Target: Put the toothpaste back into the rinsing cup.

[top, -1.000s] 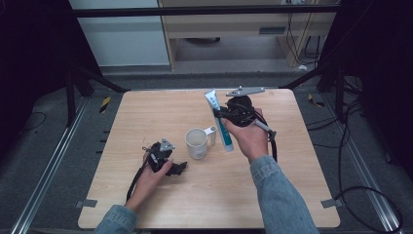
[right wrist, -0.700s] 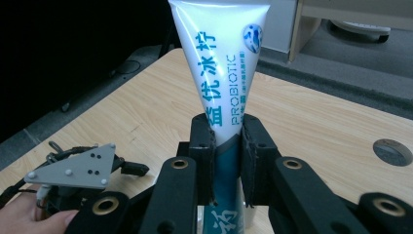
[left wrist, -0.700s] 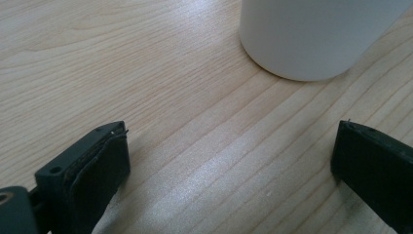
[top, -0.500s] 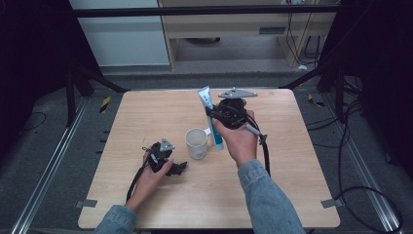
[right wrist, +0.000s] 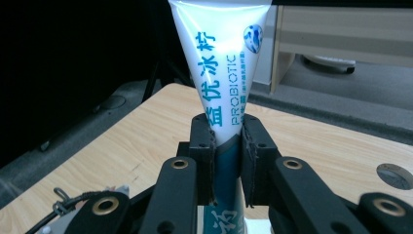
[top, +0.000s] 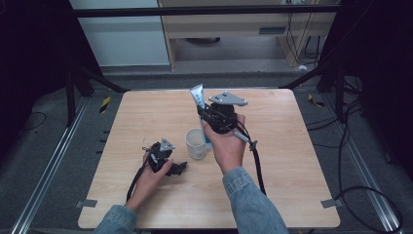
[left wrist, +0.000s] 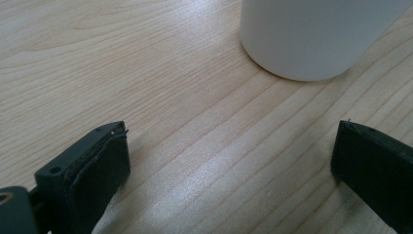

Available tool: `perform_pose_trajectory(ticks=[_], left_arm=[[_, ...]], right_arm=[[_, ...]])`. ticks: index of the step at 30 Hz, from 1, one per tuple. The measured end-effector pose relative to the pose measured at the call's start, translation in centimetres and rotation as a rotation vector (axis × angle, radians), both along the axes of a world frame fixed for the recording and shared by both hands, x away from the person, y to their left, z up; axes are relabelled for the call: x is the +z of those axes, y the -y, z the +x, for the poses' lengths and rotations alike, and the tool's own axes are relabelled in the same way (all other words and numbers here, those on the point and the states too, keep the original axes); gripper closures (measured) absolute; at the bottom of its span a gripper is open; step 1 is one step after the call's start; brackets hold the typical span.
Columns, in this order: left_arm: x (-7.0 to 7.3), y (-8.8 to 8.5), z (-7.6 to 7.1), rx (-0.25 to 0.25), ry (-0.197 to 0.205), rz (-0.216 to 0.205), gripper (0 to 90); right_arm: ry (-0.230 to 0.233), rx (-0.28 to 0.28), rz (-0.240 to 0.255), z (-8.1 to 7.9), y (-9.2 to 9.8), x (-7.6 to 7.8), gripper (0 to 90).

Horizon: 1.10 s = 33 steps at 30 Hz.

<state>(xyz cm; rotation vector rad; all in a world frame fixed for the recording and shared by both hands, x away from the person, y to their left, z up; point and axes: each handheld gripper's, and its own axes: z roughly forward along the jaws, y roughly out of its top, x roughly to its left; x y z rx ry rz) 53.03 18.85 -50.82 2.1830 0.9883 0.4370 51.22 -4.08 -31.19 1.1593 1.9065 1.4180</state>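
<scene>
A white and blue toothpaste tube (top: 198, 100) (right wrist: 225, 83) stands nearly upright in the air, flat crimped end up. My right gripper (top: 210, 117) (right wrist: 227, 141) is shut on its middle, just right of and above a white mug (top: 196, 143) on the wooden table (top: 292, 146). The tube's lower end hangs beside the mug's right rim. My left gripper (top: 178, 168) (left wrist: 229, 161) rests low on the table to the left of the mug, jaws wide apart and empty. The mug's base (left wrist: 311, 39) lies just ahead of those jaws.
The table's far edge meets a dark floor with a metal frame and cables (top: 360, 122). A pale cabinet (top: 229, 29) stands behind. A round hole plug (right wrist: 394, 175) sits in the tabletop to the right.
My right gripper has carried the tube leftward toward the mug and turned it from a slant to nearly upright. The left gripper has stayed put.
</scene>
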Motion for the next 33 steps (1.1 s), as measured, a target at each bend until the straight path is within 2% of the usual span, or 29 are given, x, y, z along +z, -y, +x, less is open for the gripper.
perform_pose_trajectory(ticks=[8,9,20,27,33], left_arm=[[0.0,0.0,0.0,-0.004,0.001,0.005,0.0],[0.0,0.0,0.0,-0.005,0.001,0.006,0.0],[0.0,0.0,0.0,-0.005,0.000,0.005,0.0],[0.0,0.0,0.0,-0.005,0.000,0.005,0.0],[0.0,0.0,0.0,-0.005,0.001,0.006,0.0]], right_arm=[[0.056,-0.047,0.033,-0.8,-0.7,0.2,77.6],[0.073,-0.054,0.046,-0.7,-0.9,0.3,77.7],[0.102,-0.085,0.077,-0.1,-1.8,-0.5,77.7],[0.141,-0.106,0.076,0.3,-2.3,-1.0,77.7],[0.179,-0.124,0.130,0.4,-1.8,-1.4,77.7]])
